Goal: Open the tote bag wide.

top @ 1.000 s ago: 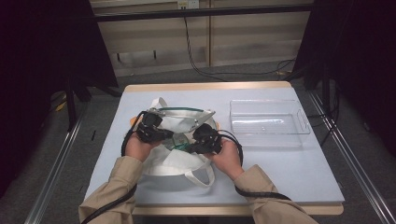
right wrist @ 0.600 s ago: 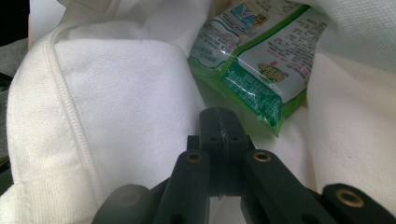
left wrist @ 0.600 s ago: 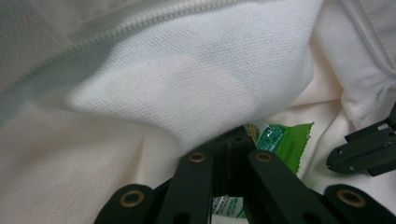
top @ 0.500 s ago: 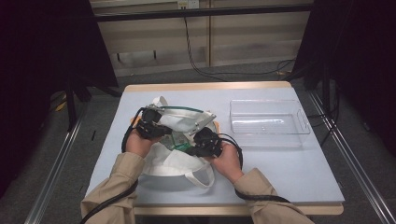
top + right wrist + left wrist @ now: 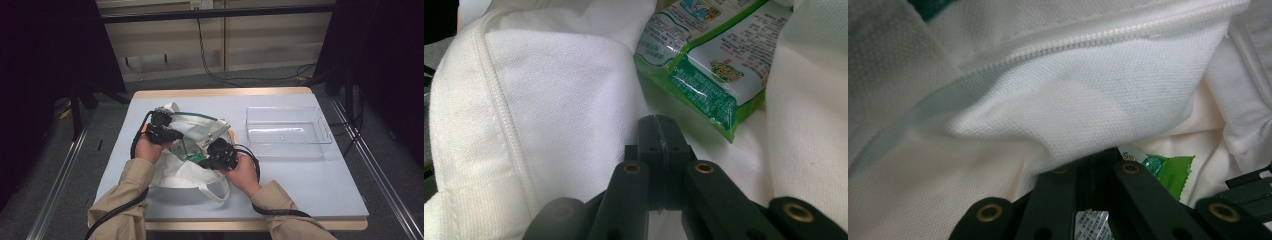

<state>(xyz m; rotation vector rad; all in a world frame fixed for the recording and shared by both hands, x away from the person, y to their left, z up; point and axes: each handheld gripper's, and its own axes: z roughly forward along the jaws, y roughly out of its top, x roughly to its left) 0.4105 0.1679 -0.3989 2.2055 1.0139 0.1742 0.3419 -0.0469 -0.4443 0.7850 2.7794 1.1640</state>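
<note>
Fingers (image 5: pixel 659 131) pressed together, right gripper (image 5: pixel 216 150) (wrist bent) over white bag (image 5: pixel 185 172).

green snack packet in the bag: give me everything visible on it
The green snack packet is a glossy plastic pouch, green-edged with white printed panels and small text, sealed with a crimped end. It lies tilted inside the open white fabric bag, resting on its cloth lining. The right claw, jaws together, sits just short of its corner, not touching it. The left gripper view catches a green serrated edge.
</note>
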